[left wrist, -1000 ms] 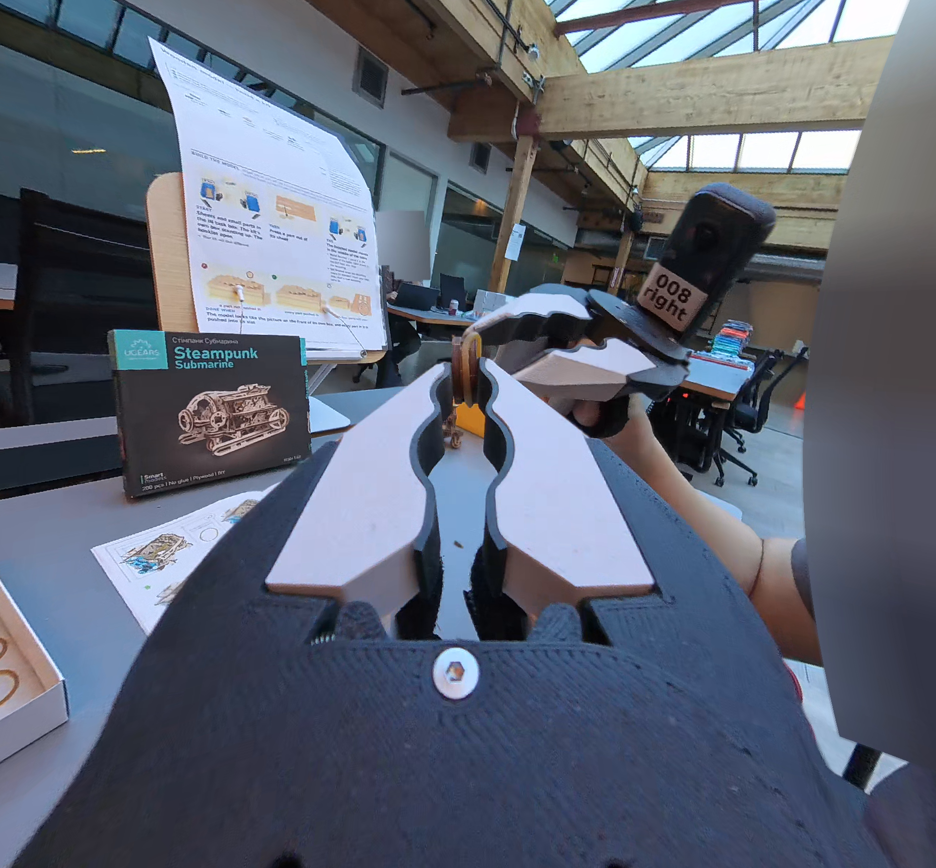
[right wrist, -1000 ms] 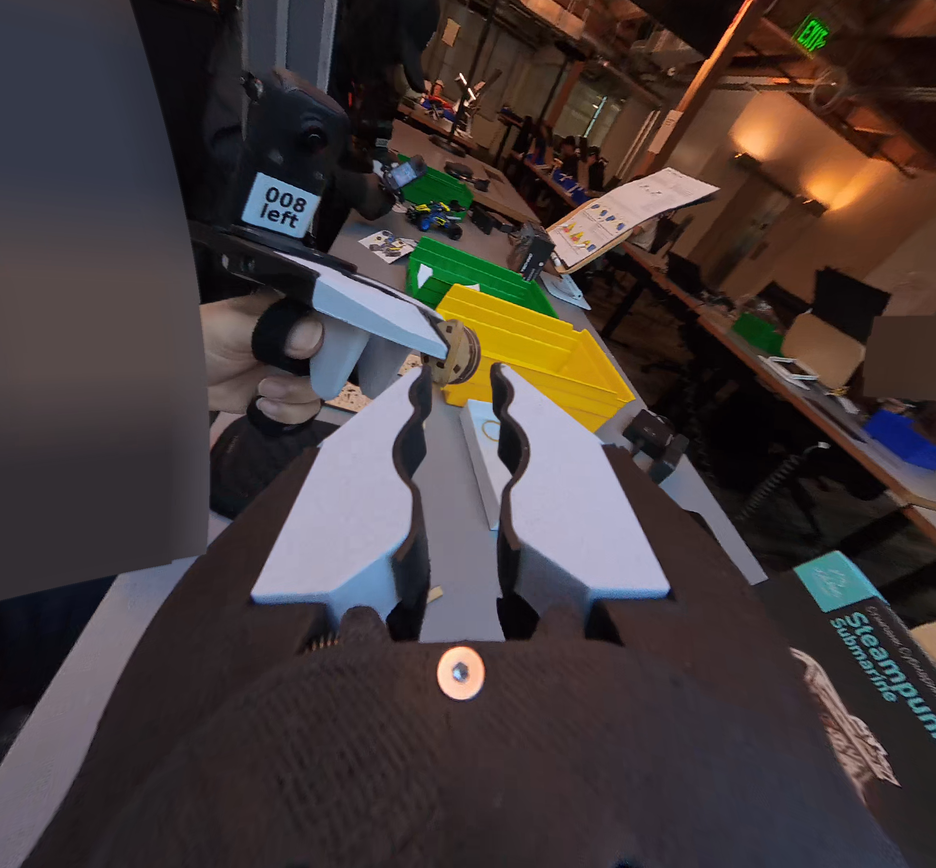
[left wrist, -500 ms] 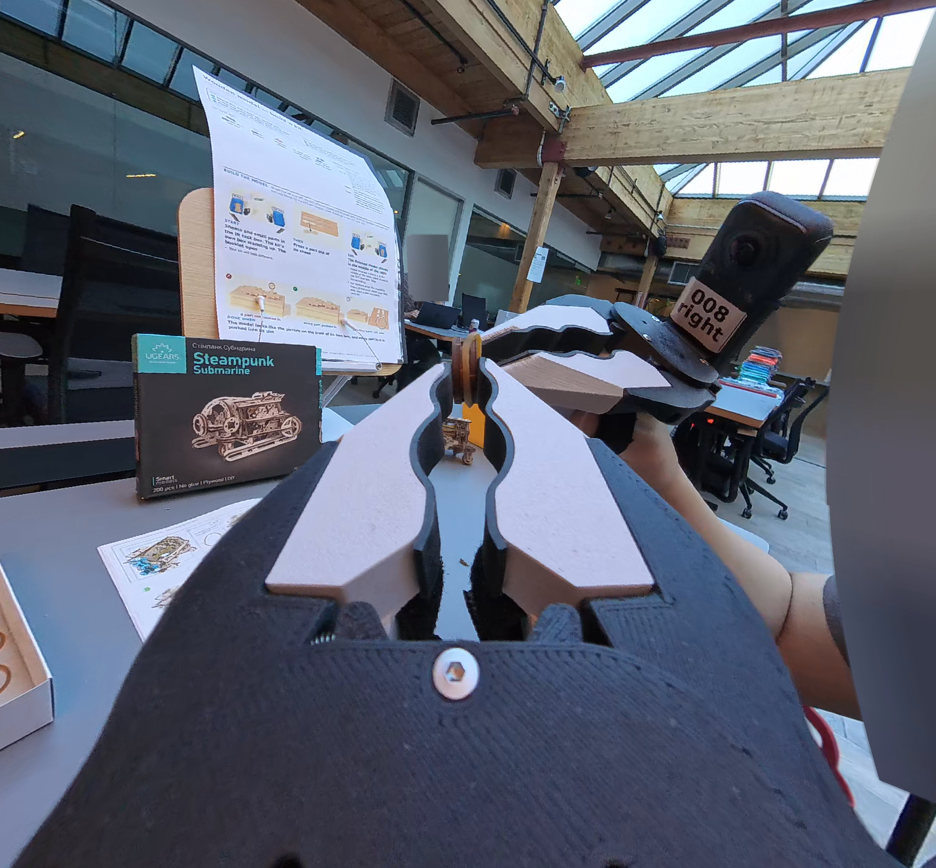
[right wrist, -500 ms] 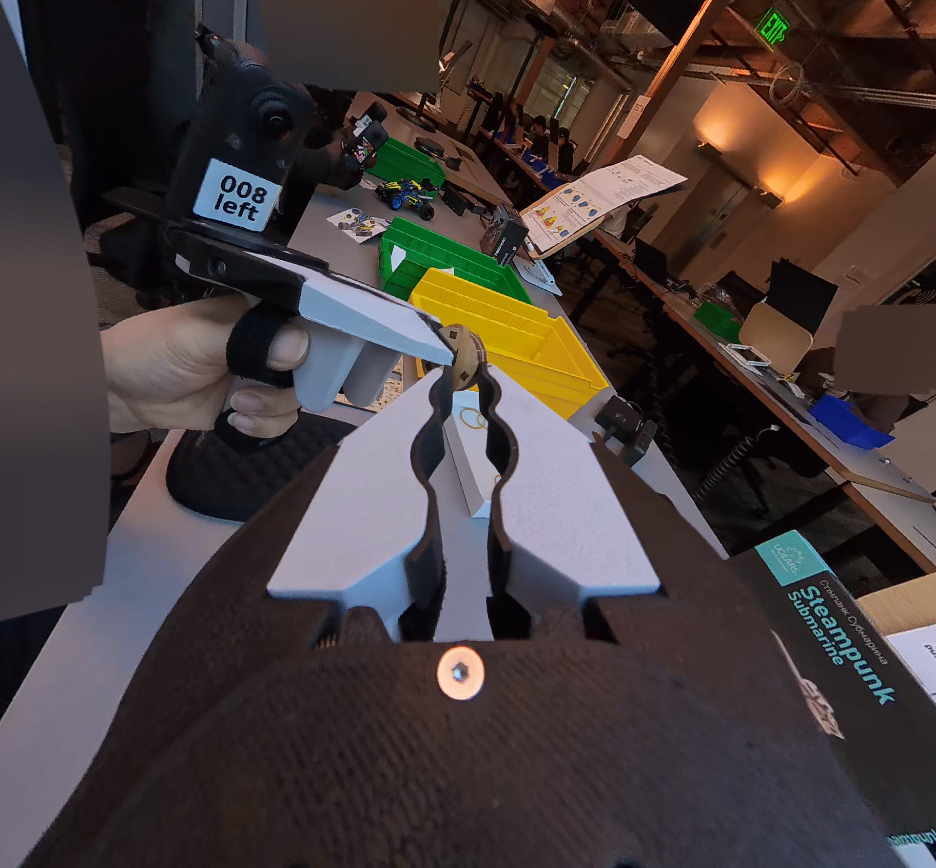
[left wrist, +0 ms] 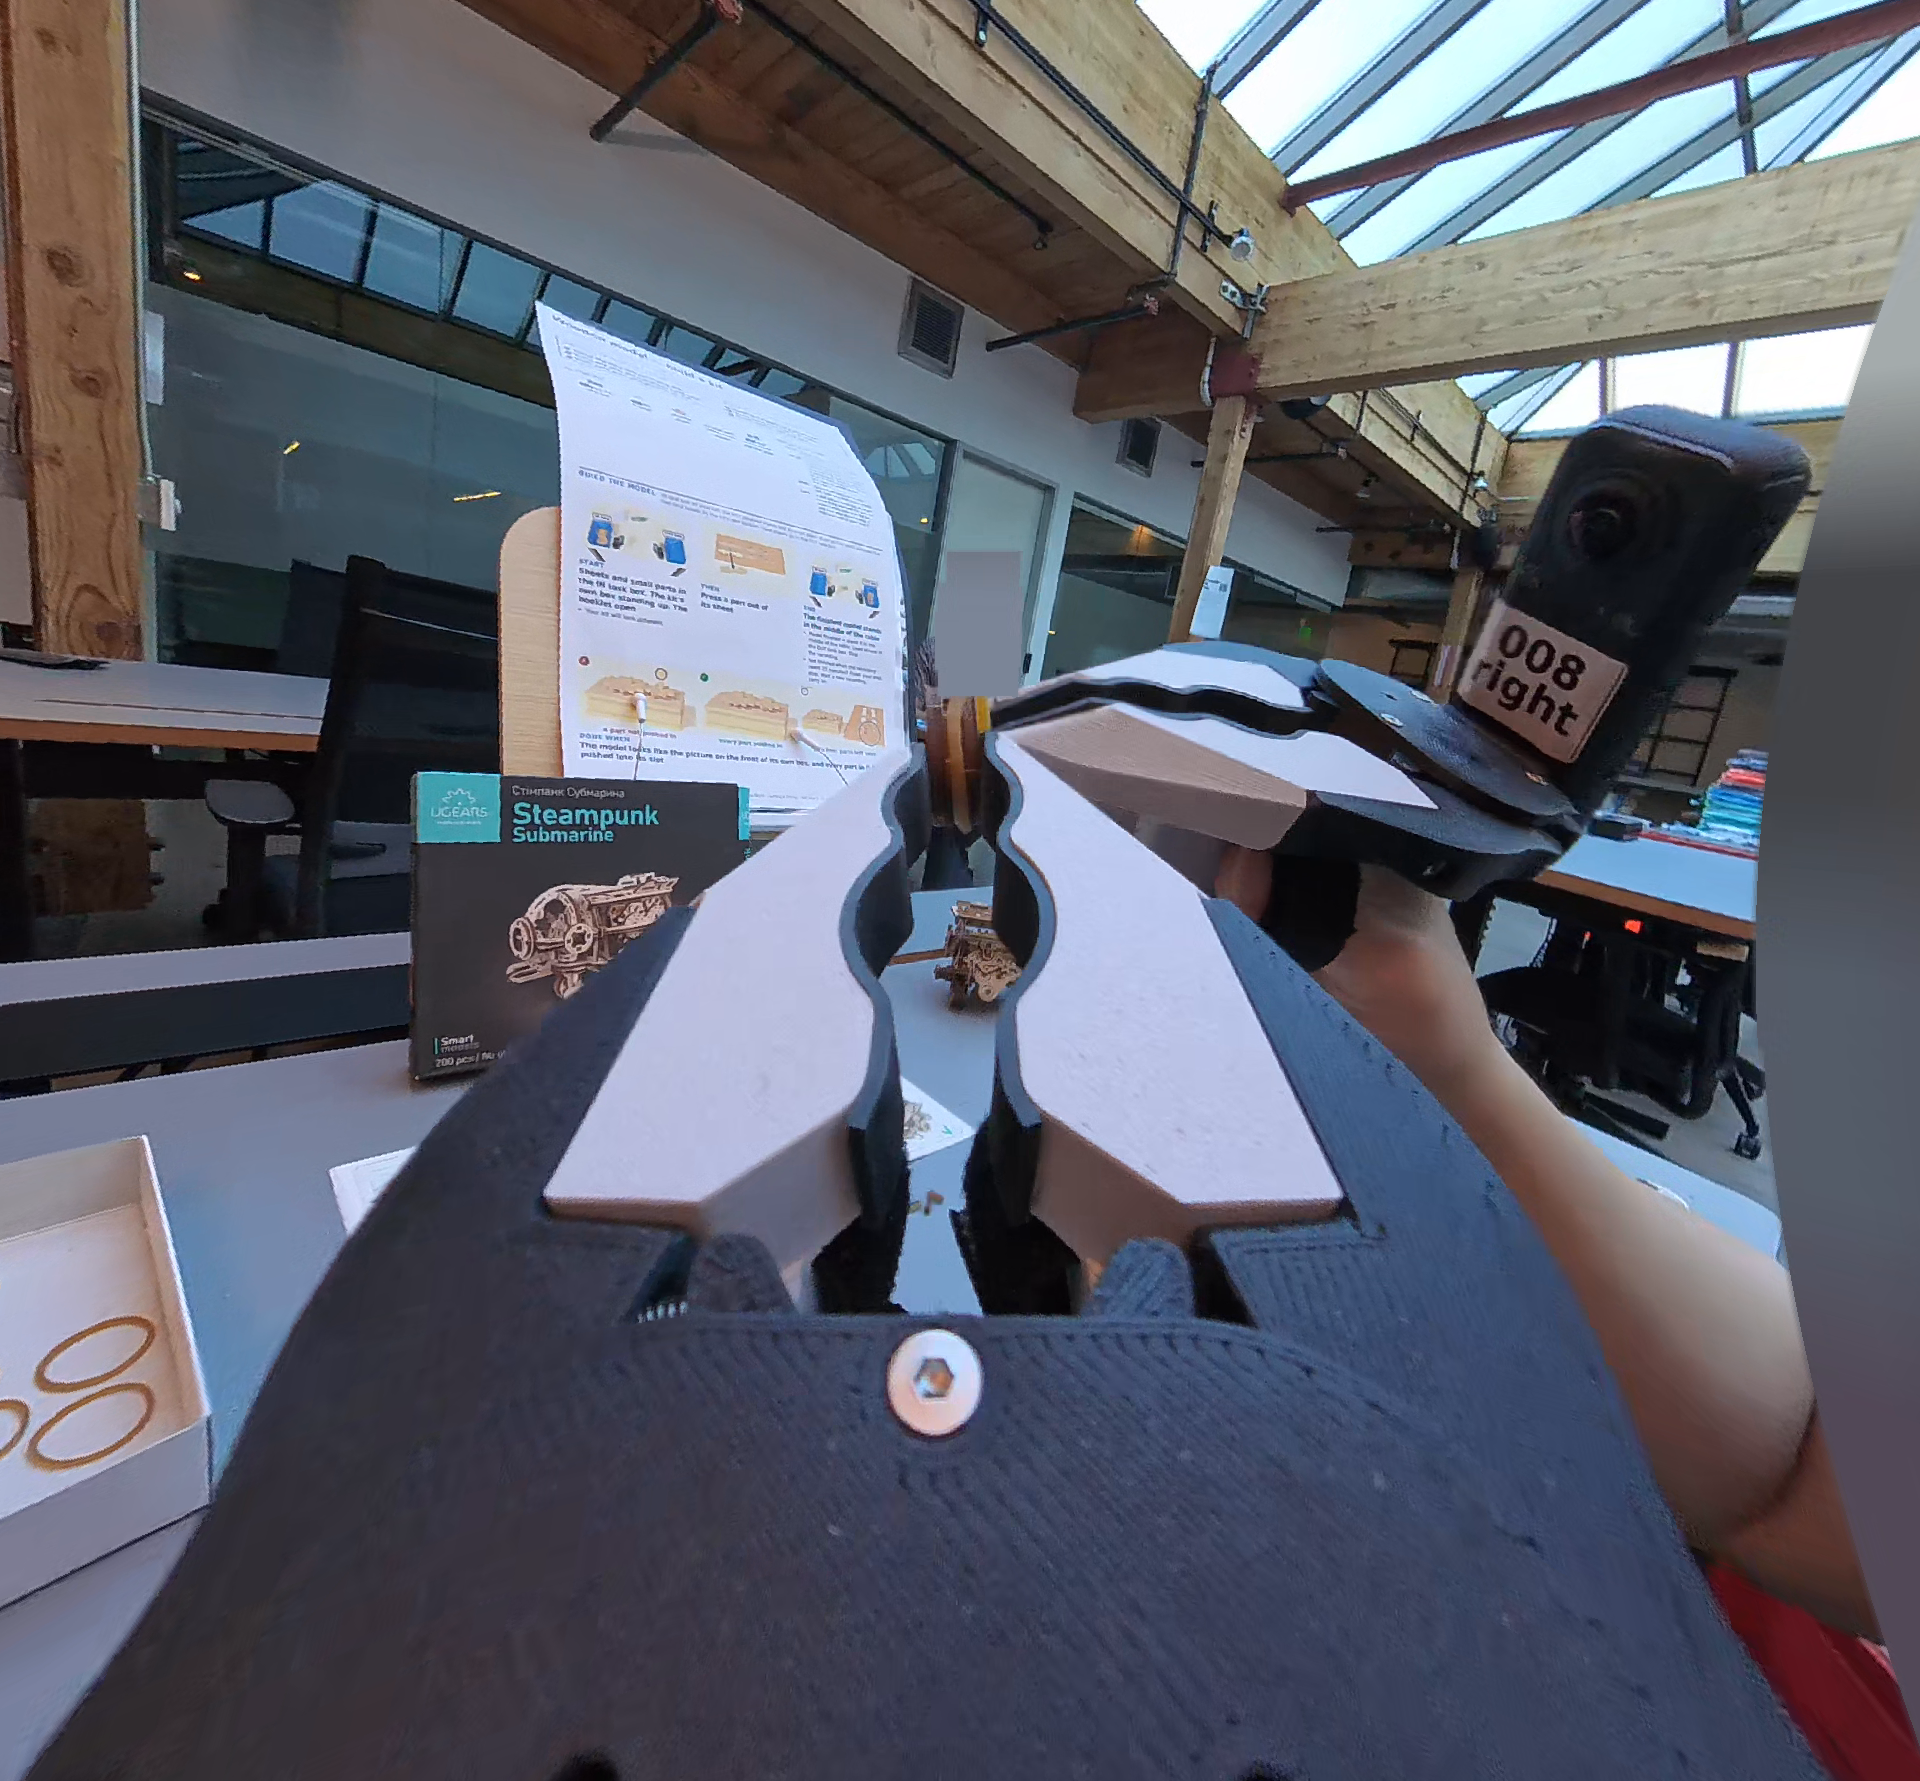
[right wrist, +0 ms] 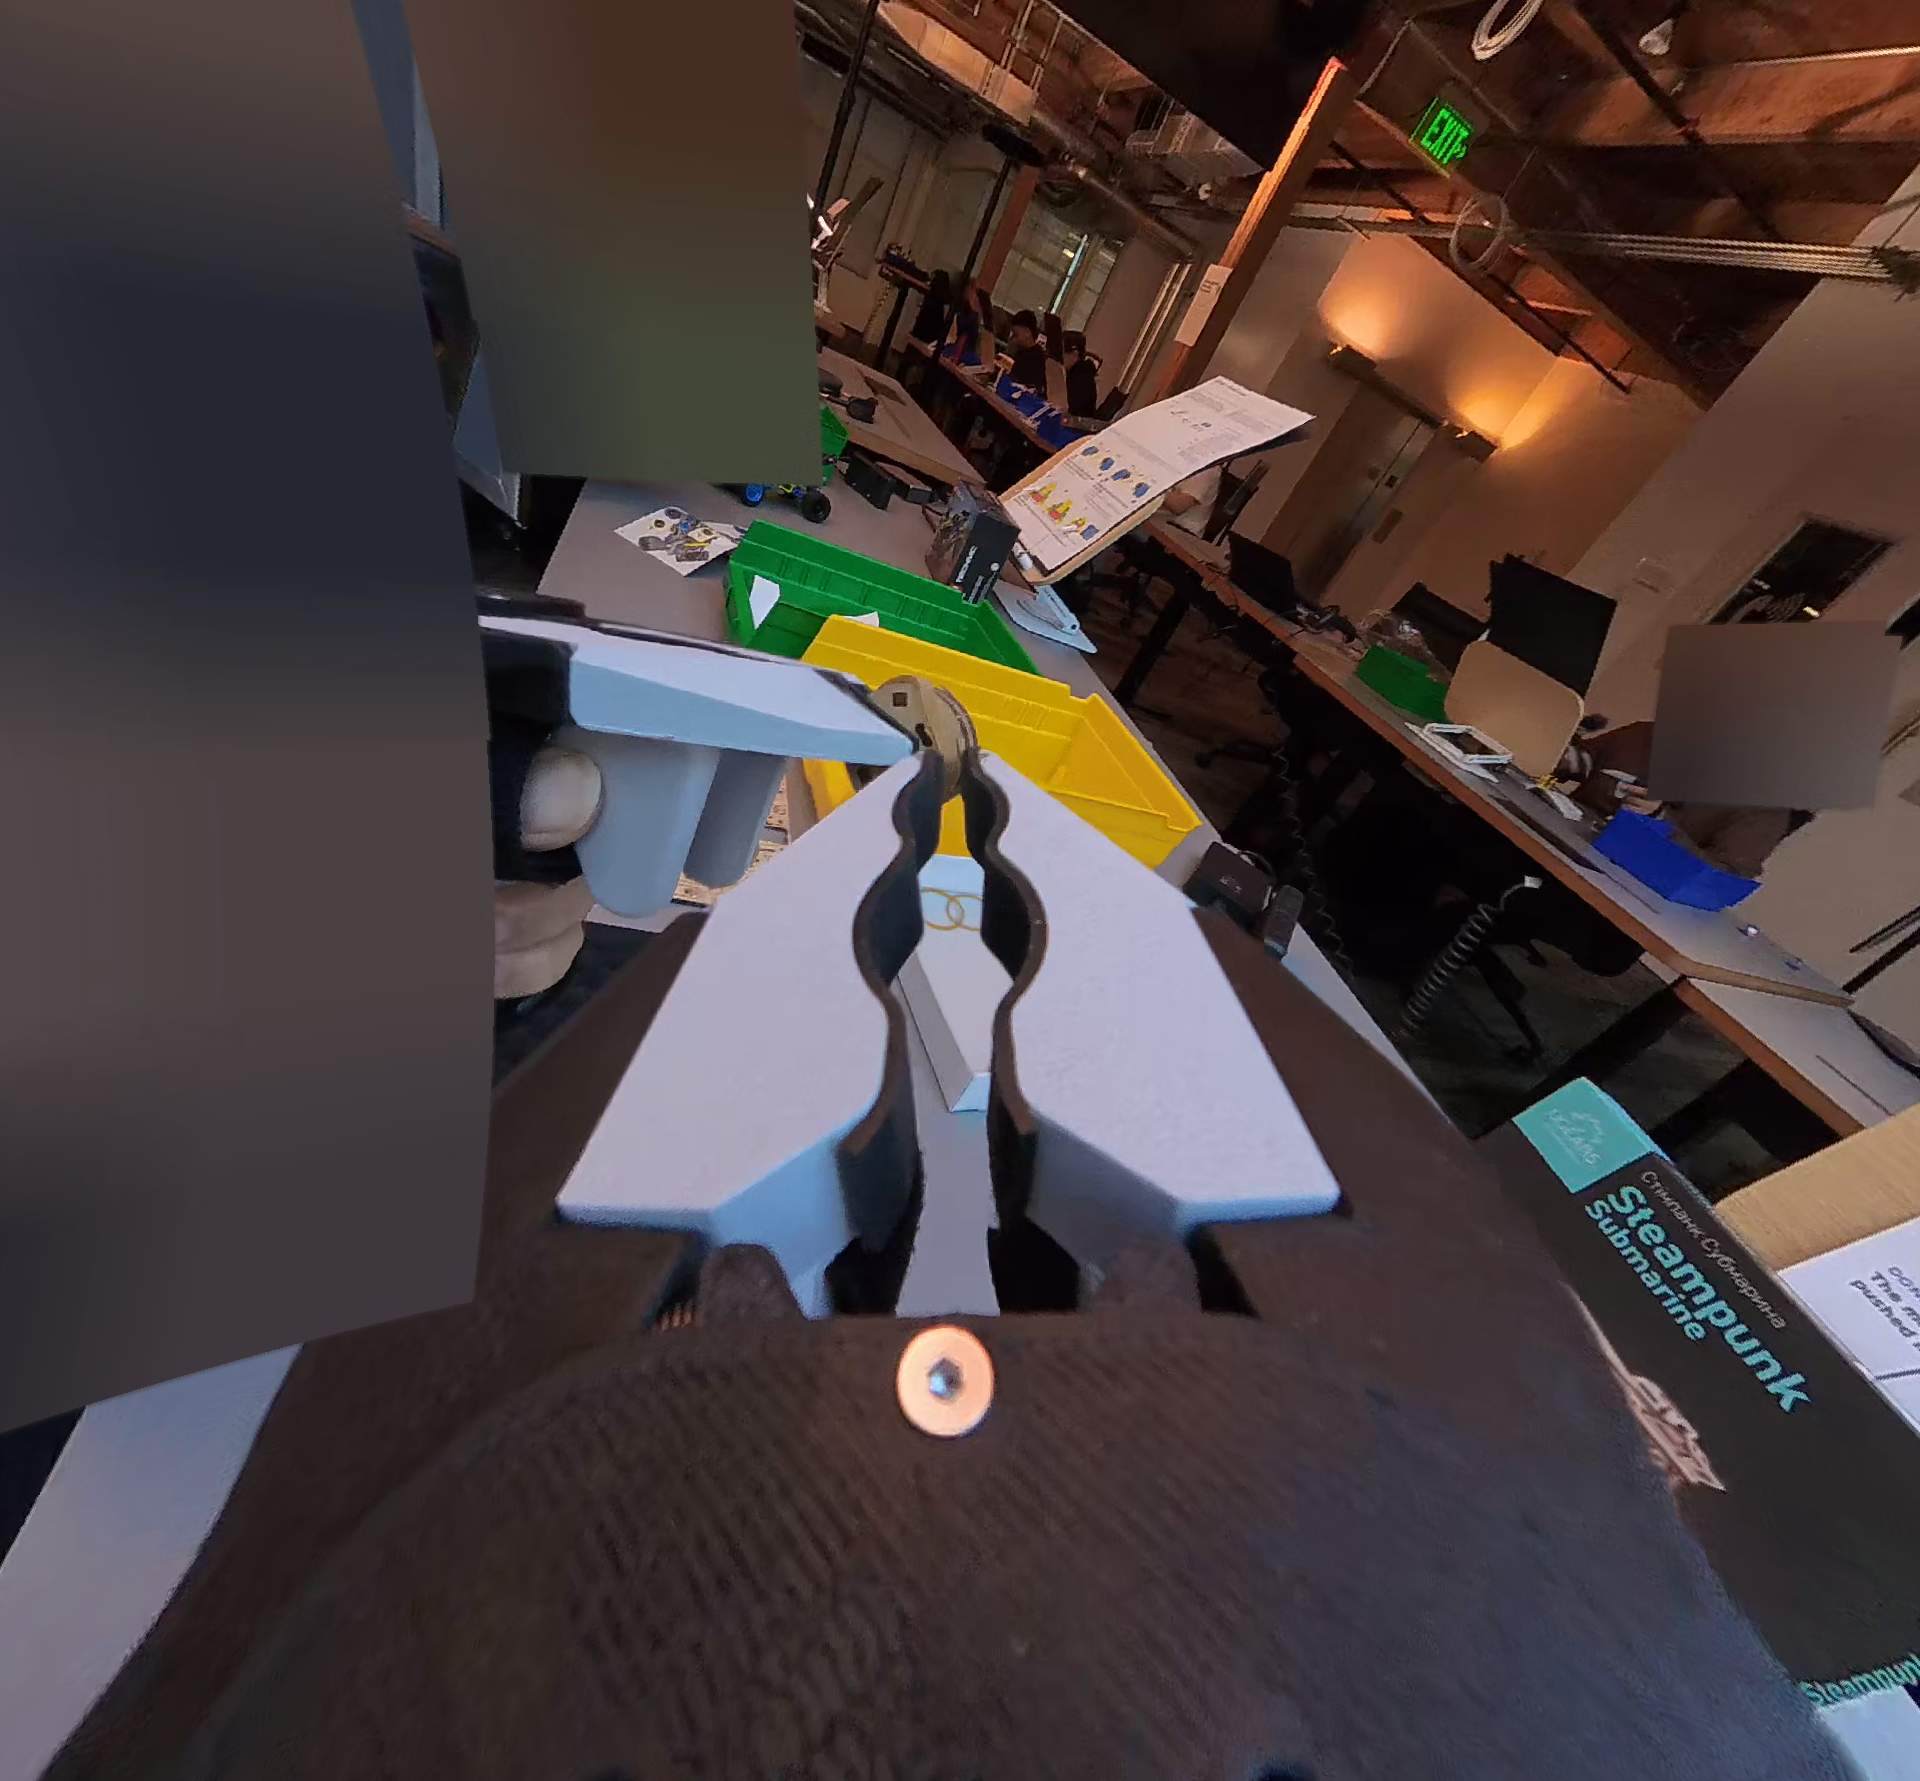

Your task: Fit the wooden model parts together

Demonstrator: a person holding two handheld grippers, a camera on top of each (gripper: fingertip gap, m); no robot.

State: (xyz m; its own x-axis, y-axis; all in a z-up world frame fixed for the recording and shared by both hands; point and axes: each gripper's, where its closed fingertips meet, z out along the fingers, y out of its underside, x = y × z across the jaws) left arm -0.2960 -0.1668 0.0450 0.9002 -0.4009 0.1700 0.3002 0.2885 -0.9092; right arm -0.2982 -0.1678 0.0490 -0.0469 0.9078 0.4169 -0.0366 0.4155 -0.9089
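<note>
Both the left gripper (left wrist: 954,775) and right gripper (right wrist: 943,763) pinch the small round wooden part (left wrist: 951,767) in mid-air; the half-built model (left wrist: 975,954) waits on the table

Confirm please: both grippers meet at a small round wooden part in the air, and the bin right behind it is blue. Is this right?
Not entirely. The left gripper and right gripper do meet at the small round wooden part in the air, but the bin right behind it is yellow, not blue. The right wrist view shows this.
</note>
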